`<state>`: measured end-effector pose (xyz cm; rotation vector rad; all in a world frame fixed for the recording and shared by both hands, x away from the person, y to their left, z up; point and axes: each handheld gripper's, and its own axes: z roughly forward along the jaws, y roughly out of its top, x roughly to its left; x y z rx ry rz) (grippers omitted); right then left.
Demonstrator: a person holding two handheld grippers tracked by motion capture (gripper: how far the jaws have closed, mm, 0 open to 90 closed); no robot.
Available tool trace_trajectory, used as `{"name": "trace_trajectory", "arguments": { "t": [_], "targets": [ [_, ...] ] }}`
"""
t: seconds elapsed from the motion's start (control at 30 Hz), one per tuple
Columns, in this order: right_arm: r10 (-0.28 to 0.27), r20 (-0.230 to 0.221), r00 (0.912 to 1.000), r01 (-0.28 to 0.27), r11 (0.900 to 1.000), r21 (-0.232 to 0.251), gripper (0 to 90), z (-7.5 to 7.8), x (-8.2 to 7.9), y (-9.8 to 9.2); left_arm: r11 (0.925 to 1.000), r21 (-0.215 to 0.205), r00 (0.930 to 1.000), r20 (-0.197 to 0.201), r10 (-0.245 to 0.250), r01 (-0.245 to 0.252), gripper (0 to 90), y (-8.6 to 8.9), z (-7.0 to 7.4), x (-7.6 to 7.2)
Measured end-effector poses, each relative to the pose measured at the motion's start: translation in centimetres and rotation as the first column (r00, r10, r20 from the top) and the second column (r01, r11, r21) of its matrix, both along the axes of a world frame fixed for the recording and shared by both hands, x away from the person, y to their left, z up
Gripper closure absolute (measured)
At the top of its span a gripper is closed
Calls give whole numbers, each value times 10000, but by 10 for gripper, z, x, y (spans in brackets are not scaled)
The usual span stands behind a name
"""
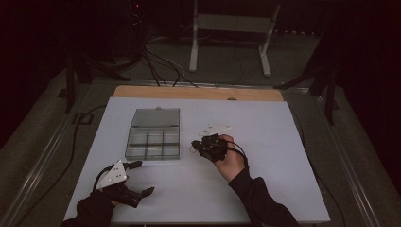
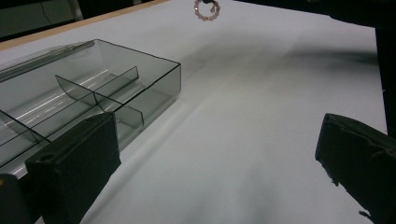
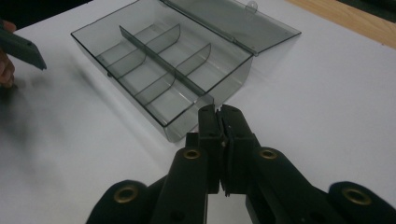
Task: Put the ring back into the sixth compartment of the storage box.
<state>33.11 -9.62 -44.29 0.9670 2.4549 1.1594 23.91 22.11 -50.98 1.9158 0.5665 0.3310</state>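
Right gripper [image 3: 222,119] closed on bracelet [image 2: 207,9] — left gripper [image 1: 138,177] wide.

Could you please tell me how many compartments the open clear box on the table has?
6: the box has two rows of three, split by one long divider; all look empty.

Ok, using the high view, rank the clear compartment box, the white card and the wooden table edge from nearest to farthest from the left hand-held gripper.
1. Clear compartment box, just ahead of the left hand-held gripper, slightly to its right.
2. White card, farther right, past the box.
3. Wooden table edge, along the far side.
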Motion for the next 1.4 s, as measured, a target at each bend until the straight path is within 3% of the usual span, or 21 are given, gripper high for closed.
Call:
{"name": "trace_trajectory", "arguments": {
  "t": [0.53,1.4],
  "targets": [
    [174,233,9996,-172,9998,-84,878,10,12,18,10000,-53,10000,-5,-21,21,8,0,0,0],
    [347,63,9994,-348,9992,171,877,11,31,56,9999,3,9999,31,-101,101,8,-1,1,-1]
  ]
}}
